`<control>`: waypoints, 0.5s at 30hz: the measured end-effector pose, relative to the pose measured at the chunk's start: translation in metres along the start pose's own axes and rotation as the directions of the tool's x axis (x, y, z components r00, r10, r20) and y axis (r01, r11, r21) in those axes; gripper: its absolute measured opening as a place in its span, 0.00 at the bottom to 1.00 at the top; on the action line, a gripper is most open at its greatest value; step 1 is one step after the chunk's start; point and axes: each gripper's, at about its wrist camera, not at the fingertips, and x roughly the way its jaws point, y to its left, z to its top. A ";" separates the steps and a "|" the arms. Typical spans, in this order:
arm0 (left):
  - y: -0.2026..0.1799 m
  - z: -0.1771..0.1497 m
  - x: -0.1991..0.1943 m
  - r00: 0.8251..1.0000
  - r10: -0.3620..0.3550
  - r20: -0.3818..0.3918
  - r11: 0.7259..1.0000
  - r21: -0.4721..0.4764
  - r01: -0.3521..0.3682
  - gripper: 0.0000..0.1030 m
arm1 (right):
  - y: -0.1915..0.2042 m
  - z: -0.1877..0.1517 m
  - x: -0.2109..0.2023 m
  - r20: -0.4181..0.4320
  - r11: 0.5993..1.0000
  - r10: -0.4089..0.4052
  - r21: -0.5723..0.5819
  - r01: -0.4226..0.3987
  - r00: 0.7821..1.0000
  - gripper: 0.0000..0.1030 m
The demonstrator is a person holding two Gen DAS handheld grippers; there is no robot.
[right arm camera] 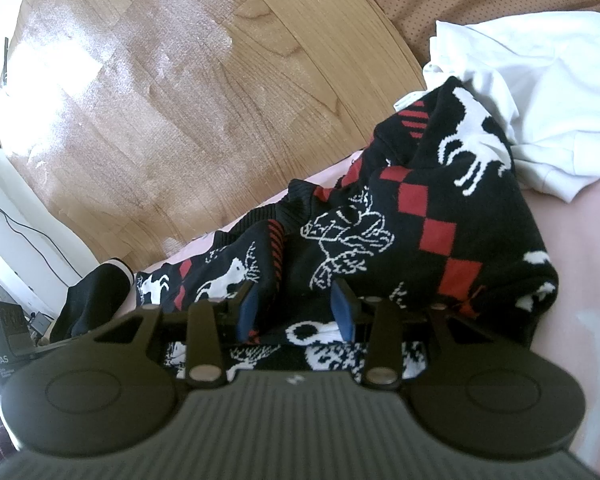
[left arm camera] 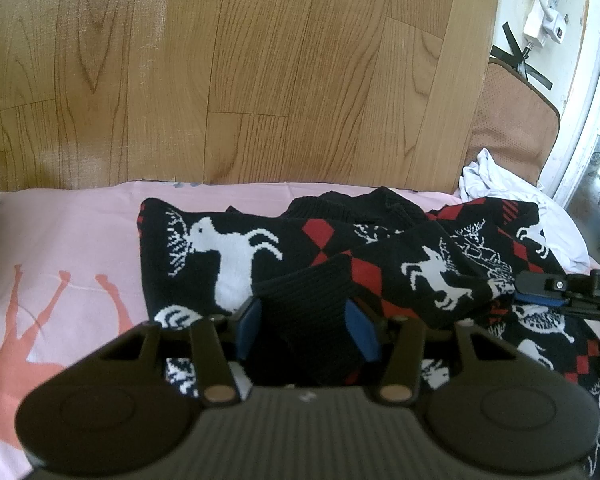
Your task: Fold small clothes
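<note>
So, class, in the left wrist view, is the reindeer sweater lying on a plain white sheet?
No, the reindeer sweater lies on a pink sheet printed with salmon-coloured figures.

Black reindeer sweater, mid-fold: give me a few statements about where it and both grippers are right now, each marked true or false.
1. The left gripper has a ribbed black cuff of the sweater between its fingers. True.
2. The sweater lies on bare wooden floor. False: it lies on a pink sheet; the wooden floor starts beyond the sheet's edge.
3. A white garment lies crumpled beside the sweater, on its far right side. True.
4. The right gripper hangs over the pink sheet, clear of the sweater. False: its fingers straddle a raised fold of the sweater.
5. The sweater is plain black. False: it carries white reindeer and red diamonds.
</note>
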 end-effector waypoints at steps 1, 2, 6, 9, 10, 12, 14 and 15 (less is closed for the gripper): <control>0.000 0.000 0.000 1.000 0.000 0.000 1.000 0.000 0.000 0.46 | 0.000 0.000 0.000 0.000 1.000 0.000 0.000 0.000 1.000 0.42; 0.000 0.000 0.000 1.000 0.000 0.000 1.000 0.000 0.000 0.46 | 0.001 -0.001 0.006 0.000 1.000 0.000 0.000 0.000 1.000 0.42; 0.000 0.000 0.000 1.000 0.000 0.000 1.000 0.000 0.000 0.46 | 0.000 0.000 0.002 0.000 1.000 -0.001 0.000 0.001 1.000 0.42; 0.000 0.000 0.000 1.000 0.000 0.000 1.000 0.000 0.000 0.46 | 0.000 0.001 -0.004 0.001 1.000 -0.001 0.000 0.001 1.000 0.42; 0.000 0.000 0.000 1.000 0.000 0.000 1.000 0.000 0.000 0.46 | 0.000 0.001 -0.002 0.001 1.000 -0.001 0.000 0.001 1.000 0.42; 0.000 0.000 0.000 1.000 0.000 0.000 1.000 0.000 0.000 0.46 | 0.000 0.001 -0.002 0.000 1.000 -0.001 0.000 0.001 1.000 0.42; 0.000 0.000 0.000 1.000 0.000 0.000 1.000 0.000 0.000 0.46 | 0.000 0.000 0.004 0.000 1.000 -0.001 0.000 0.001 1.000 0.42; 0.000 0.000 0.000 1.000 0.000 0.000 1.000 0.001 0.000 0.46 | 0.000 0.000 0.000 0.000 1.000 -0.001 0.000 0.001 1.000 0.42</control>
